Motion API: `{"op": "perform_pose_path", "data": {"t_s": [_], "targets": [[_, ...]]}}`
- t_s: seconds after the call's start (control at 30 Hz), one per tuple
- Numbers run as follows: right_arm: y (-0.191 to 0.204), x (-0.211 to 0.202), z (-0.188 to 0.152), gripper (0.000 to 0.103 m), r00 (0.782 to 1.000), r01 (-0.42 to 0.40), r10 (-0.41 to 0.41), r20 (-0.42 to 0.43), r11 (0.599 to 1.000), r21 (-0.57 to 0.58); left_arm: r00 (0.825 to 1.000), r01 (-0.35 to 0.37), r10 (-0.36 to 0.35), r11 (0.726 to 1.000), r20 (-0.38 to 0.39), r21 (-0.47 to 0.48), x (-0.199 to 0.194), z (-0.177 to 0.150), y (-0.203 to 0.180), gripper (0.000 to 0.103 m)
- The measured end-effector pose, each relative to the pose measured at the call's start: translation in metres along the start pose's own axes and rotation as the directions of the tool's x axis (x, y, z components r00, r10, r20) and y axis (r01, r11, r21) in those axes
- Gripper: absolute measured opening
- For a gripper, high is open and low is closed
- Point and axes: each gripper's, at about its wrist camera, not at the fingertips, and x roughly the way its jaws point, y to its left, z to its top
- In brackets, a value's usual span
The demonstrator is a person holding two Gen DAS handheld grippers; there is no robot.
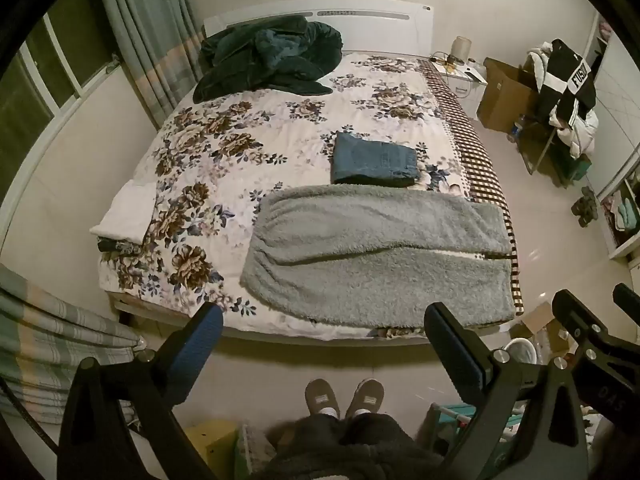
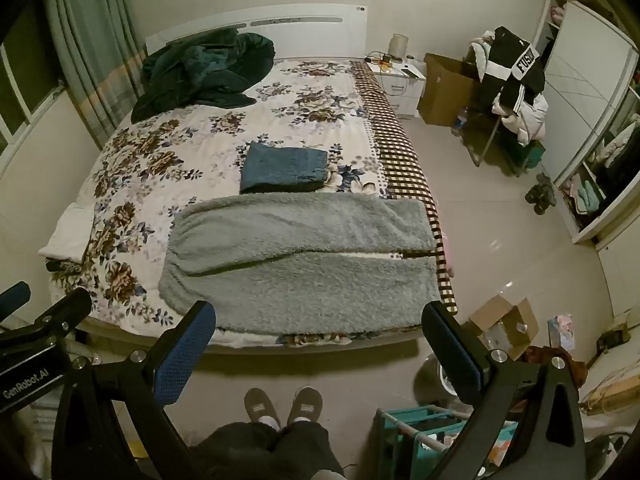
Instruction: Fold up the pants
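We hold the left gripper (image 1: 322, 344) and right gripper (image 2: 318, 340) wide and empty at lower frame. The grey fleece pants (image 1: 376, 256) lie flat mid-frame on the bed (image 1: 224, 160), seemingly unfolded; next, we grasp one leg's edge.

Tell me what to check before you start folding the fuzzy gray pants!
1. Gray pants spread flat on the bed: ok.
2. Legs side by side, not crossed: ok.
3. Left gripper open, holding nothing: ok.
4. Right gripper open, holding nothing: ok.
5. Folded jeans apart from the pants: ok, narrow gap.
6. Waistband smooth, at the pants' left end: cannot tell.
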Motion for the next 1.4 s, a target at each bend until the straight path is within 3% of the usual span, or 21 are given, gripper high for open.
{"op": "perform_pose_path", "data": {"t_s": [1.4], "targets": [[-0.0040, 0.0031, 0.0028, 0.103, 1.000, -0.002, 0.002, -0.007, 1.000, -0.003, 1.000, 0.010, -0.010, 1.000, -0.007, -0.002, -0.0006, 0.0002, -0.0002, 0.103]]}}
